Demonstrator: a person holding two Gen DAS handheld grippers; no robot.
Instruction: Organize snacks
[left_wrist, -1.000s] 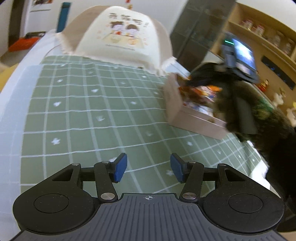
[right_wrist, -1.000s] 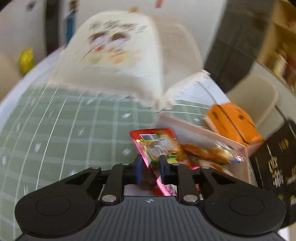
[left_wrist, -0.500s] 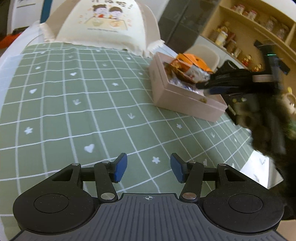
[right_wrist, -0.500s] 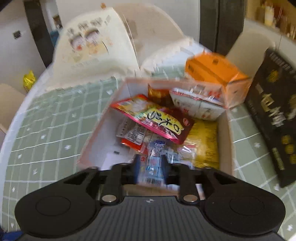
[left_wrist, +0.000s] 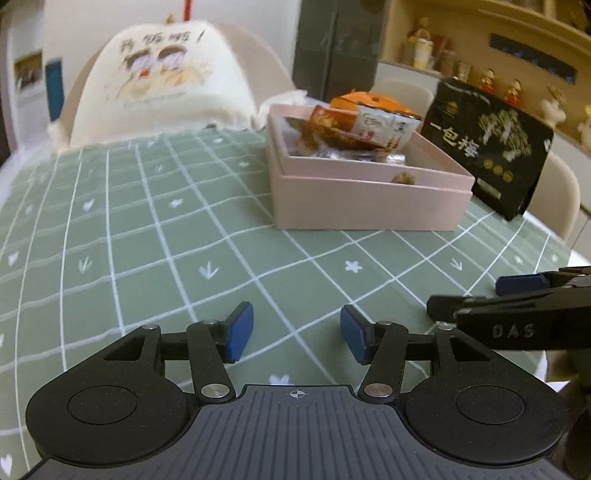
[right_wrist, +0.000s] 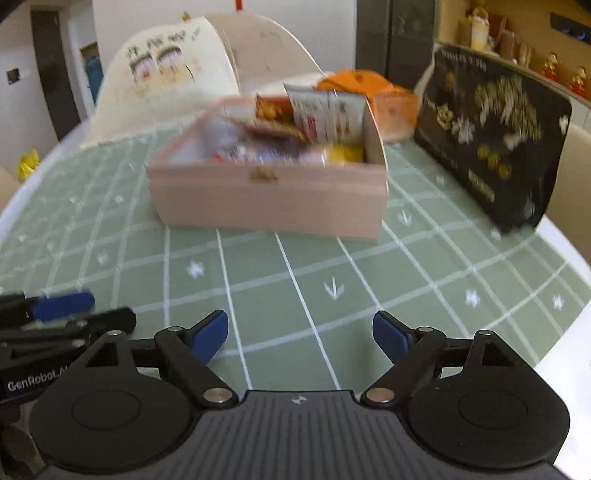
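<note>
Snacks sitting piled in pink box, looking abt done; left gripper & right gripper both hanging wide apart, holding nothing.

The tablecloth is sage green with a white grid and small white stars, hearts and arrows. The box is pale pink, one carton orange, the bag black with gold print.

Snack packets are held in a box set on the tablecloth, with a carton behind it, a bag right of it, and a cushioned chair beyond the table's far-left edge.
</note>
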